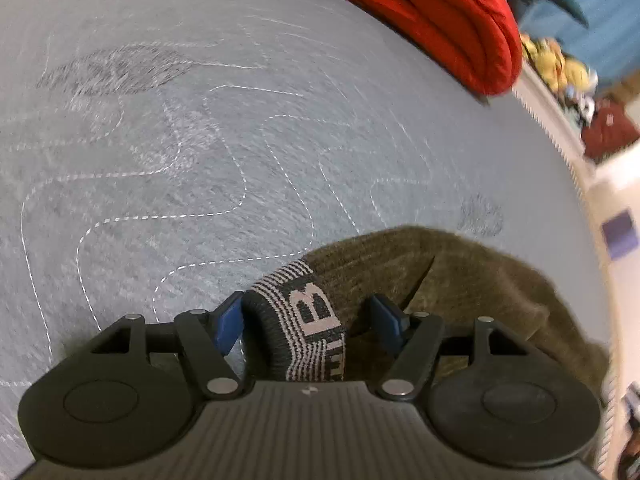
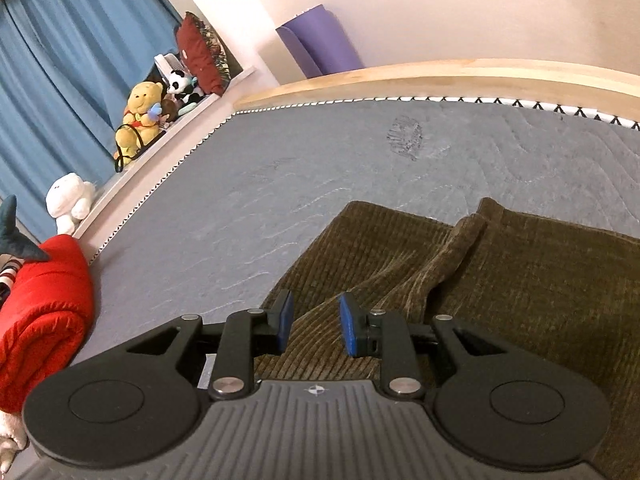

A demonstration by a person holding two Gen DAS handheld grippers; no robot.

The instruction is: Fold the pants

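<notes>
You are working over the olive corduroy pants, which are lying on the grey mattress, toward the near side, well apart from the red quilt at the mattress edge.

Your left gripper is standing with its jaws spread wide: the striped waistband is sitting between the blue pads, touching or nearly touching the left one, while the right pad is clear of the cloth, so nothing is being pinched there.

Your right gripper is hovering with its jaws only partly apart over a raised ridge of corduroy; the pads are not pressing on it.

This cloth is looking thick, soft and limp, probably on the heavier side for trousers. It is likely to sag and drag rather than slide, so one pinch is going to pull a wrinkle with it. The ribbed pile should be giving the pads good purchase. The elastic waistband is the firmest part to take hold of; for the other grip, judge a hem or the doubled ridge as better than a single flat layer.
</notes>
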